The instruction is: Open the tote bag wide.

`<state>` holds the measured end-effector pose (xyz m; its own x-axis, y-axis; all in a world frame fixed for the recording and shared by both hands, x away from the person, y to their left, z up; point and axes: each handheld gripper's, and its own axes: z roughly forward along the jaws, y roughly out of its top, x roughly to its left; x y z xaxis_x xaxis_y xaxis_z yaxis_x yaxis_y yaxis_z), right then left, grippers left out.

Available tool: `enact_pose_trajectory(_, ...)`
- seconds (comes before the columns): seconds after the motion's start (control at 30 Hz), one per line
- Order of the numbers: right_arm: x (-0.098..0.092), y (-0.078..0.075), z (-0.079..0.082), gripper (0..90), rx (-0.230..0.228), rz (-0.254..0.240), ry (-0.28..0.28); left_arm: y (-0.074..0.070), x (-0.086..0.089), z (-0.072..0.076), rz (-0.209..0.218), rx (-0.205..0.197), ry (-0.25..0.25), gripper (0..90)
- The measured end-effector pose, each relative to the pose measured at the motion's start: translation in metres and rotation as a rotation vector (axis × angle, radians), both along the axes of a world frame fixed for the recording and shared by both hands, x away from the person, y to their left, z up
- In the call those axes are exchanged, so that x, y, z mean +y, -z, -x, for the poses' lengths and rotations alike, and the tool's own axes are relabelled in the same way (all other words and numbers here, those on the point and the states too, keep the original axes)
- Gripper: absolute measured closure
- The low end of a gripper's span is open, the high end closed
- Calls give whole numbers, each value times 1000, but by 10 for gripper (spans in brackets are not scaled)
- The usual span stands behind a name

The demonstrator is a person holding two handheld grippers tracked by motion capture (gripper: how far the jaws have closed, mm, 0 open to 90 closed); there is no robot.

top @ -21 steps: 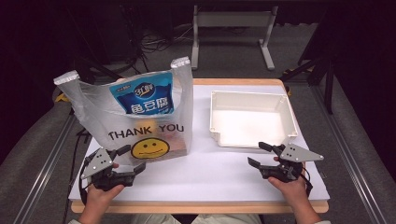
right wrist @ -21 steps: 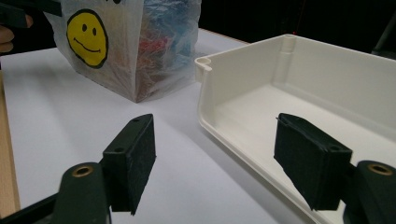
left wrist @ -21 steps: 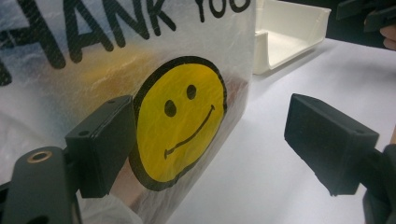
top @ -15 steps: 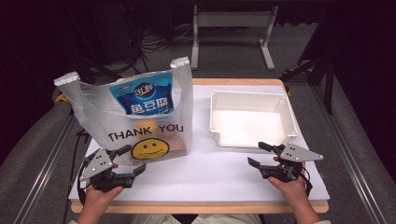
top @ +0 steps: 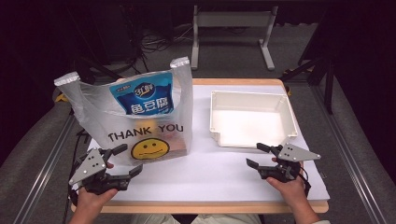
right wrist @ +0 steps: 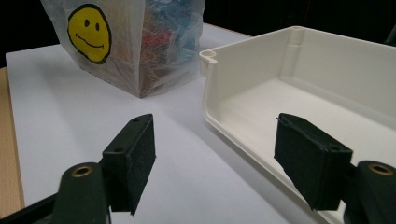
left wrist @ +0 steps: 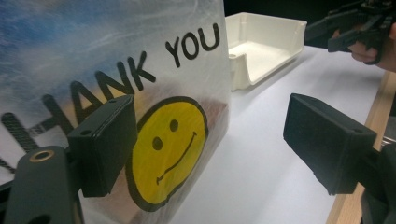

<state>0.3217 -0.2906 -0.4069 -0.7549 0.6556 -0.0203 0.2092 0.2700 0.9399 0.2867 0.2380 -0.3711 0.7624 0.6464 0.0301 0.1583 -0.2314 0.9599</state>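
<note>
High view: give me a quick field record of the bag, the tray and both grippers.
bag: translucent plastic carrier bag printed THANK YOU with a yellow smiley, upright at table left, blue packet inside
tray: white rectangular plastic tray, empty, at table right
left gripper: left gripper open, just in front of the bag, holding nothing
right gripper: right gripper open, near the tray's front edge, holding nothing
surface: white sheet over a wooden table

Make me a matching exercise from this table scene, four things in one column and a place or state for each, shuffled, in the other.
1. plastic bag
2. white tray
3. left gripper
4. right gripper

a. empty, table's right half
b. open, just before the tray
c. upright, with a smiley face
d. open, beside the bag's base

Pairs: 1-c, 2-a, 3-d, 4-b
</note>
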Motion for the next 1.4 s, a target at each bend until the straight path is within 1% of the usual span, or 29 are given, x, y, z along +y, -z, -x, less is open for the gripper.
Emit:
enact_pose_trajectory(0.03, 0, 0, 0, 291, 0, -1, 2, -1, 1, 1, 5, -2, -5, 180)
enact_pose_trajectory(0.07, 0, 0, 0, 289, 0, -2, 3, -2, 3, 1, 8, -12, -17, 180)
enact_pose_trajectory(0.1, 0, 0, 0, 289, 0, -2, 3, -2, 3, 1, 8, -12, -17, 181)
enact_pose_trajectory(0.23, 1, 1, 0, 288, 2, 1, -1, -6, 10, 4, 21, -51, -61, 185)
enact_pose_trajectory(0.27, 1, 1, 0, 287, 2, 2, -2, -7, 14, 4, 31, -61, -72, 185)
enact_pose_trajectory(0.47, 3, 2, -2, 285, 8, 6, -8, -13, 31, 9, 65, -82, -134, 188)
enact_pose_trajectory(0.57, 5, 2, -2, 284, 8, 10, -19, -14, 40, 10, 84, -86, -172, 191)
enact_pose_trajectory(0.67, 7, 3, -3, 283, 11, 16, -25, -14, 45, 10, 97, -84, -197, 191)
enact_pose_trajectory(0.77, 7, 3, -3, 282, 12, 16, -27, -14, 48, 9, 88, -86, -234, 191)
enact_pose_trajectory(0.93, 7, 4, -3, 281, 13, 18, -27, -13, 51, 5, 83, -65, -300, 186)
enact_pose_trajectory(1.07, 7, 4, -3, 280, 16, 19, -29, -11, 55, 2, 85, -48, -344, 182)
enact_pose_trajectory(1.2, 8, 5, -3, 281, 13, 22, -28, -9, 56, -2, 77, -24, -362, 181)
enact_pose_trajectory(1.27, 7, 4, -2, 281, 8, 20, -27, -7, 58, -6, 77, 1, -356, 184)
enact_pose_trajectory(1.33, 7, 4, -3, 281, 8, 21, -27, -5, 60, -10, 89, 26, -338, 189)
enact_pose_trajectory(1.37, 7, 4, -3, 281, 10, 20, -28, -5, 60, -10, 89, 26, -338, 189)
enact_pose_trajectory(1.4, 8, 5, -3, 281, 12, 20, -28, -3, 62, -13, 90, 33, -331, 191)
